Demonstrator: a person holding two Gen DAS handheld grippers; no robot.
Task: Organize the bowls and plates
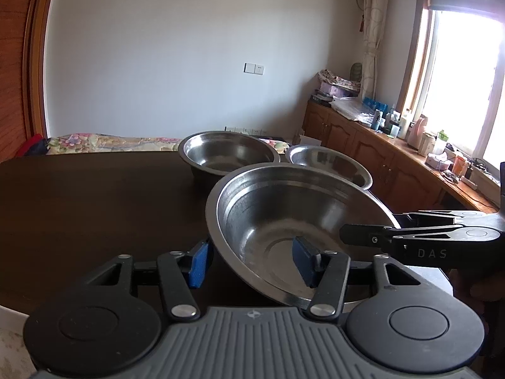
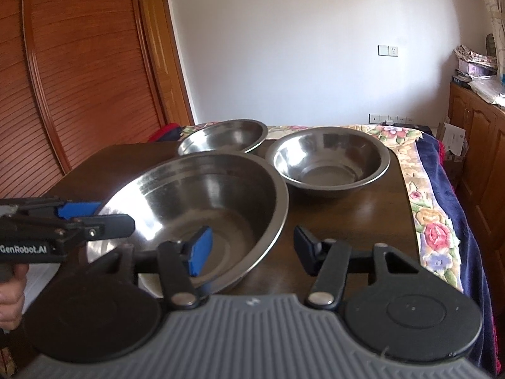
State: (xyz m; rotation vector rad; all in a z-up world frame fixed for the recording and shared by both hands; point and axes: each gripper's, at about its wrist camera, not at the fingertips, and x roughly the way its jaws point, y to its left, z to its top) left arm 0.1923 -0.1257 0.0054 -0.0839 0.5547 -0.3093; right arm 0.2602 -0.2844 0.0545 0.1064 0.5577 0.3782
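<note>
Left gripper (image 1: 251,262): jaws at about mid-width, straddling the left wall of the big steel bowl (image 1: 284,208). One blue pad outside the rim, the other down inside, no obvious squeeze showing.

Big bowl: nearest of three on the dark table (image 2: 363,214), sitting right between the two tools. Thin stainless by the look of it, so probably light and stiff, but shiny and slick. Expect some sliding between the pads. Best bite is probably the rolled rim, one pad in and one pad out, on opposite sides for balance. Not fragile, just loud and maybe dent-prone if dropped. Totally empty inside, nothing but reflections.

Behind the big bowl, from the right wrist view: shallower steel bowl (image 2: 221,139) back-left, deeper steel bowl (image 2: 328,161) back-right. Both empty too. Can't tell whether the shallow one touches the big bowl.

Right gripper (image 2: 251,249): same deal on the big bowl's right wall, mid-width, left pad inside, right pad outside with a sliver of table showing beside the wall, so not clamped.
</note>
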